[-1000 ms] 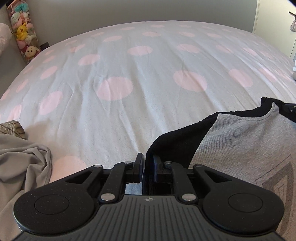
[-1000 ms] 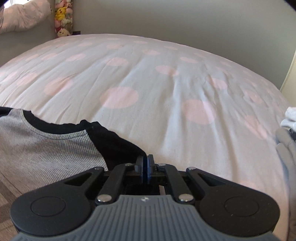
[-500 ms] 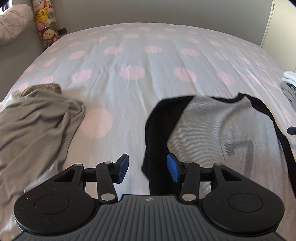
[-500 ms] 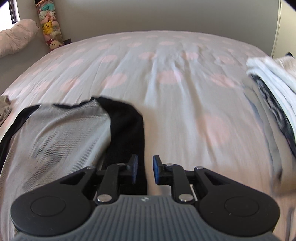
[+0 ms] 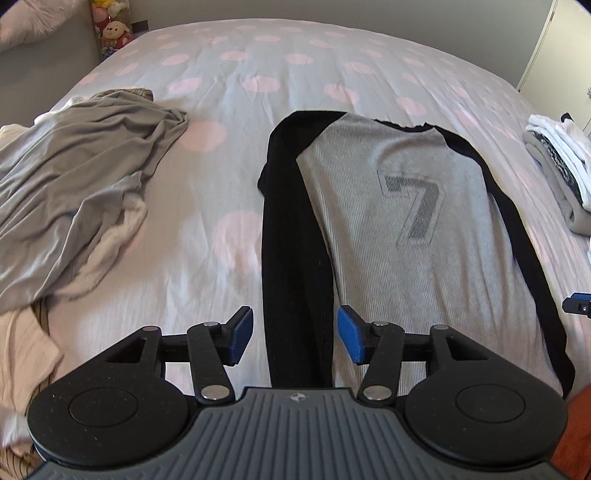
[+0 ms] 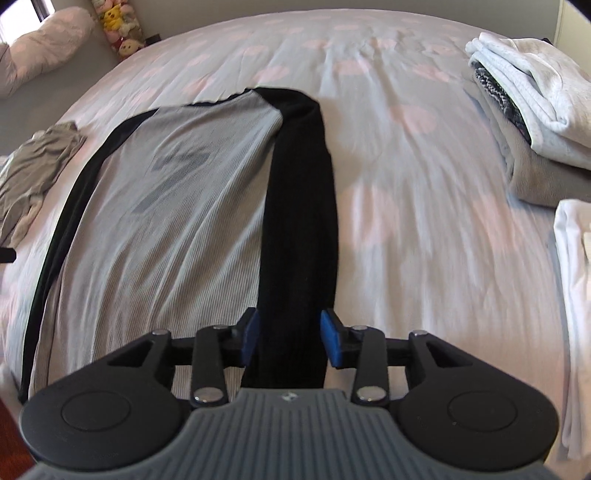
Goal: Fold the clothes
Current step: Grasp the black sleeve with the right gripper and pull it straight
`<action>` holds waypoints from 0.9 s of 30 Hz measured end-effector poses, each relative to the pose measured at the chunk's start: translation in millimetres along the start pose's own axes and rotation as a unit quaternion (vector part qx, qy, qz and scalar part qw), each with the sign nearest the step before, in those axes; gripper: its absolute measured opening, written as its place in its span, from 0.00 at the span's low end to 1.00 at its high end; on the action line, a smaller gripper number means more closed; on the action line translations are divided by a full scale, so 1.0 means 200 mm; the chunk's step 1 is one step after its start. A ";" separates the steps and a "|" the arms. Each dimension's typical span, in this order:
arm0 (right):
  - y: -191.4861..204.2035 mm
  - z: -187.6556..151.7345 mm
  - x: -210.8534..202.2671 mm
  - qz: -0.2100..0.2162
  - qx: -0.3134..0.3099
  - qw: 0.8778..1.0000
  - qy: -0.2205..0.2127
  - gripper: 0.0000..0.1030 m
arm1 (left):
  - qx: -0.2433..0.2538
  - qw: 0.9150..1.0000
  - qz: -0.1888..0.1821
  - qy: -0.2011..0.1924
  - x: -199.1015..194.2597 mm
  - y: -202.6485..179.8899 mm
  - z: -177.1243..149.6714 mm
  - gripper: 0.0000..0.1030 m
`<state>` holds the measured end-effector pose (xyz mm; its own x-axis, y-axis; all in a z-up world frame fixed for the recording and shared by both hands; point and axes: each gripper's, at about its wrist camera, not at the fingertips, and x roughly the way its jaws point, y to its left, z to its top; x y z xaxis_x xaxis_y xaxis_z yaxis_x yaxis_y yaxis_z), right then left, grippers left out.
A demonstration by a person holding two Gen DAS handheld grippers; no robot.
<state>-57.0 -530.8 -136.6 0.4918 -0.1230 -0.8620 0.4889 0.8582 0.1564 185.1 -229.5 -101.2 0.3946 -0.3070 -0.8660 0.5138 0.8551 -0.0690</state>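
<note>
A grey shirt (image 5: 417, 229) with black sleeves and a striped "7" print lies flat on the bed, collar at the far end; it also shows in the right wrist view (image 6: 166, 206). My left gripper (image 5: 295, 334) is open, its blue pads either side of the left black sleeve (image 5: 295, 258). My right gripper (image 6: 290, 338) is open, its pads either side of the right black sleeve (image 6: 299, 221). Neither holds cloth.
The bedspread (image 5: 258, 66) is pale with pink dots. A heap of unfolded grey and white clothes (image 5: 74, 184) lies at the left. A stack of folded clothes (image 6: 532, 107) sits at the right. Plush toys (image 5: 110, 26) stand at the far left corner.
Both grippers were shut on the shirt's shoulders a second ago. They let go, opened and drew back toward the near edge, so the whole shirt now lies flat in view.
</note>
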 end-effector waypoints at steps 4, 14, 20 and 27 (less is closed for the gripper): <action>0.04 -0.08 -0.02 0.000 -0.015 1.000 0.024 0.40 | -0.005 1.000 0.007 -0.010 -0.02 0.02 -0.10 0.48; 0.12 -0.10 0.10 -0.026 -0.047 0.994 0.091 0.11 | -0.082 0.996 -0.029 -0.019 0.04 0.14 -0.19 0.48; 0.05 -0.10 0.02 -0.046 -0.011 0.997 0.060 0.06 | -0.105 0.993 -0.040 -0.026 0.03 0.17 -0.23 0.48; -0.14 0.03 -0.08 -0.140 -0.001 0.989 0.046 0.06 | -0.104 0.993 -0.048 -0.023 0.04 0.17 -0.24 0.48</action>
<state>-74.2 -556.2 -125.2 0.2693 -0.3093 -0.9120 0.5951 0.7980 -0.0949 169.4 -183.5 -134.8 0.3889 -0.4059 -0.8270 0.3842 0.8874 -0.2549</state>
